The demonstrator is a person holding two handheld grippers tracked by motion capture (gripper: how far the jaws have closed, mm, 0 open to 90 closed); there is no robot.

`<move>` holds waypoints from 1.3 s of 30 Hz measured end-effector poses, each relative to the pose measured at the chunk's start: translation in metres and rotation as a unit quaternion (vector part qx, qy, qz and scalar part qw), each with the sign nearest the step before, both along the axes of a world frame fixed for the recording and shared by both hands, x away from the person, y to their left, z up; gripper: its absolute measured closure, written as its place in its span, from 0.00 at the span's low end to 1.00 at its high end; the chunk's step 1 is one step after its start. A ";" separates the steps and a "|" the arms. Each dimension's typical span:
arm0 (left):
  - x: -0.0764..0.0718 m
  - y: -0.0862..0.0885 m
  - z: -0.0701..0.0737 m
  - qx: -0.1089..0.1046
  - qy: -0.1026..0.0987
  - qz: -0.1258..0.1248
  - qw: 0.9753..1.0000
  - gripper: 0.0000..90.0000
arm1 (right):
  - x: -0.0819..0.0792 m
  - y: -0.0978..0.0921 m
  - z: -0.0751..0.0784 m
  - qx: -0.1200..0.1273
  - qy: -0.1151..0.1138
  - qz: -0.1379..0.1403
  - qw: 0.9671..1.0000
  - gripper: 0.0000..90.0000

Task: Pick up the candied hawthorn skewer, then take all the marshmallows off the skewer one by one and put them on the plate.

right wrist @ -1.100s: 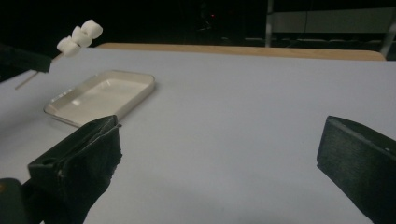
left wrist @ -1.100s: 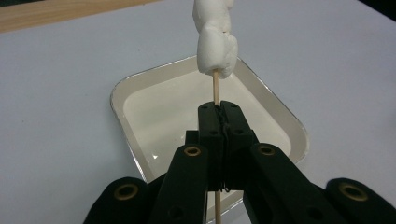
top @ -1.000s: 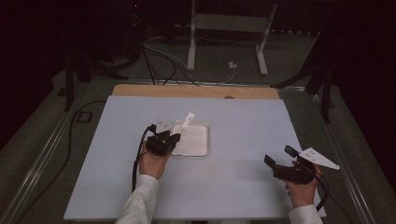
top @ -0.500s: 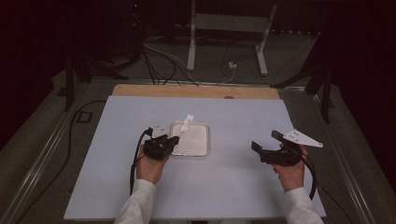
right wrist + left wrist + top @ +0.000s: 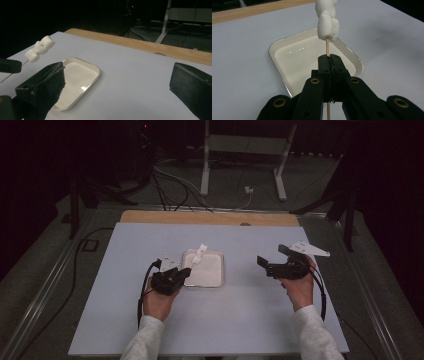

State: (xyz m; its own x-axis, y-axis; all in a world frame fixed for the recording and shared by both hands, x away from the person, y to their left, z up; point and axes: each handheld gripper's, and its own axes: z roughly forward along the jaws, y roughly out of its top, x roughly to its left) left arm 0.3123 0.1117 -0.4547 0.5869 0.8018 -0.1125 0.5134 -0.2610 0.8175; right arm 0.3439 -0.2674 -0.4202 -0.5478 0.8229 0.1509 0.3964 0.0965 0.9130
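Left gripper view shows my left claw [image 5: 329, 65] pinching the marshmallow skewer [image 5: 327, 46] above the white tray [image 5: 277, 47], and I fear my wide-open right claw [image 5: 272, 262], coming from the side, may knock the thin stick loose and drop the marshmallows [image 5: 326, 21].

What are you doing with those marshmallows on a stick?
A person holds a gripper in each hand. The left gripper is shut on a thin wooden skewer with white marshmallows pushed onto it, held above a shallow white tray on the table. The right gripper is open, off to the tray's right, with nothing between its jaws.
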 end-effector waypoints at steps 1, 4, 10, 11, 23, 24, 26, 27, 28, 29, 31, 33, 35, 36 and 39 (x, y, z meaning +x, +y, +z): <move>-0.001 0.001 0.000 -0.002 0.000 -0.001 1.000 1.00 | 0.001 0.001 0.000 0.000 0.001 0.001 1.000 0.00; -0.003 0.003 -0.002 -0.004 -0.001 -0.003 1.000 1.00 | 0.004 0.006 0.001 0.001 0.003 0.006 1.000 0.00; -0.006 0.005 -0.004 -0.008 0.000 -0.010 1.000 1.00 | 0.013 0.024 0.003 0.014 0.007 0.022 1.000 0.00; -0.006 0.005 -0.004 -0.008 0.000 -0.011 1.000 1.00 | 0.014 0.026 0.004 0.014 0.008 0.024 1.000 0.00; -0.005 0.012 -0.006 -0.022 0.000 0.000 1.000 1.00 | 0.030 0.064 0.005 0.037 0.025 0.057 0.997 0.00; -0.005 0.012 -0.006 -0.023 0.000 -0.001 1.000 1.00 | 0.030 0.064 0.005 0.037 0.025 0.057 0.997 0.00; -0.006 0.012 -0.006 -0.025 0.001 -0.002 1.000 1.00 | 0.032 0.073 0.003 0.050 0.033 0.065 0.996 0.00; -0.006 0.011 -0.006 -0.025 0.001 -0.003 1.000 1.00 | 0.032 0.075 0.003 0.052 0.035 0.069 0.996 0.01; -0.007 0.010 -0.006 -0.025 0.000 -0.004 1.000 1.00 | 0.032 0.075 0.003 0.052 0.035 0.069 0.996 0.01; -0.007 0.010 -0.006 -0.025 -0.001 -0.006 1.000 1.00 | 0.034 0.081 0.003 0.057 0.041 0.074 0.995 0.01; -0.008 0.009 -0.006 -0.027 -0.002 -0.008 1.000 1.00 | 0.035 0.084 0.003 0.061 0.041 0.077 0.994 0.01; -0.009 0.009 -0.005 -0.030 -0.003 -0.009 0.999 1.00 | 0.038 0.091 0.002 0.068 0.049 0.083 0.993 0.03; -0.010 0.009 -0.004 -0.034 -0.004 -0.010 0.999 1.00 | 0.040 0.095 0.001 0.074 0.057 0.086 0.992 0.03; -0.011 0.009 -0.004 -0.036 -0.004 -0.011 0.999 1.00 | 0.041 0.097 0.000 0.077 0.060 0.088 0.991 0.04; -0.013 0.010 -0.002 -0.039 -0.006 -0.012 0.999 1.00 | 0.043 0.099 -0.002 0.086 0.069 0.093 0.990 0.06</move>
State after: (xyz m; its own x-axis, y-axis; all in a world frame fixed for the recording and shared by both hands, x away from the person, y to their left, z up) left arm 0.2997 0.1217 -0.4571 0.6069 0.7771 -0.1670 0.4973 -0.2073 0.8425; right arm 0.3869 -0.1681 -0.4217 -0.6513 0.6661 0.3634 0.5087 0.0278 0.8605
